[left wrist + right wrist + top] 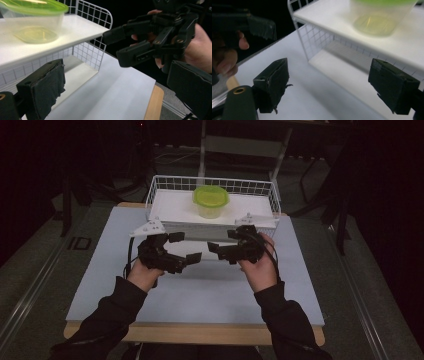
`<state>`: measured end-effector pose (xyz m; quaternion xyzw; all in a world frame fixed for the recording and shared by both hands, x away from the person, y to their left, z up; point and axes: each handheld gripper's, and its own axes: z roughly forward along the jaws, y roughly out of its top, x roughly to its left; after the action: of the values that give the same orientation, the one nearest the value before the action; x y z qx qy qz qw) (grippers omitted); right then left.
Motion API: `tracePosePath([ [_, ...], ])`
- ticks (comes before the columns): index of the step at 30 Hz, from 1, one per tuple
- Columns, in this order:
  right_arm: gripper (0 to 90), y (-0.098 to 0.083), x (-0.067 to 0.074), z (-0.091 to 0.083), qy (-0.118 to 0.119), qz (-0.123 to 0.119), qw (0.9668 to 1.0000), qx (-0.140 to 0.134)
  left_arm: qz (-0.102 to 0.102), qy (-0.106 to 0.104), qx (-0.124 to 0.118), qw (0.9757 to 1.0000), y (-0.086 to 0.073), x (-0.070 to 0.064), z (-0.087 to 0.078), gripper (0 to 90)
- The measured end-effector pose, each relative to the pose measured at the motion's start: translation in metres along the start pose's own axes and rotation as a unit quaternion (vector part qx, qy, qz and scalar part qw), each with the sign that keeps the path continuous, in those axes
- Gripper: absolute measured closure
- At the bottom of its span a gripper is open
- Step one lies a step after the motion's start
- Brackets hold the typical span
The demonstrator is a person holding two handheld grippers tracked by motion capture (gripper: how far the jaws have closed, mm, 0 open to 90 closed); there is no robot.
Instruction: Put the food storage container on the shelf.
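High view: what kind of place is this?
Probably a lab or data-recording space, not a home: a bare white table in a dark room, a white wire rack holding one green-lidded container, and metal frame legs behind.

A: How many containers do you count?

B: One clear plastic tub with a lime-green lid, and one white wire basket with one white shelf board across it.

A: And tools?

B: Two: one black left gripper and one black right gripper, each with two jaws and one grey three-cornered plate.

A: Tables?

B: One pale grey table with a wooden edge. Two hands, two dark sleeves.
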<state>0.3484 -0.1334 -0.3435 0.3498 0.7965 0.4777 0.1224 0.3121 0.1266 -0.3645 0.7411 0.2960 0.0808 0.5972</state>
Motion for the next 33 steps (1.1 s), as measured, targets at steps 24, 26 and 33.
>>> tracePosePath([
  [24,16.5,-0.116,-0.004,-0.019,0.017,-0.035,0.9988,0.028,0.026,-0.015,0.064,0.9975,-0.104,-0.007,-0.017,2.6],
  [26,16.5,-0.12,-0.005,-0.019,0.018,-0.034,0.9988,0.03,0.027,-0.014,0.071,0.9971,-0.109,-0.006,-0.02,2.6],
  [33,16.5,-0.153,-0.014,-0.028,0.02,-0.007,0.999,0.04,0.035,-0.009,0.093,0.9951,-0.129,-0.005,-0.029,2.6],
])
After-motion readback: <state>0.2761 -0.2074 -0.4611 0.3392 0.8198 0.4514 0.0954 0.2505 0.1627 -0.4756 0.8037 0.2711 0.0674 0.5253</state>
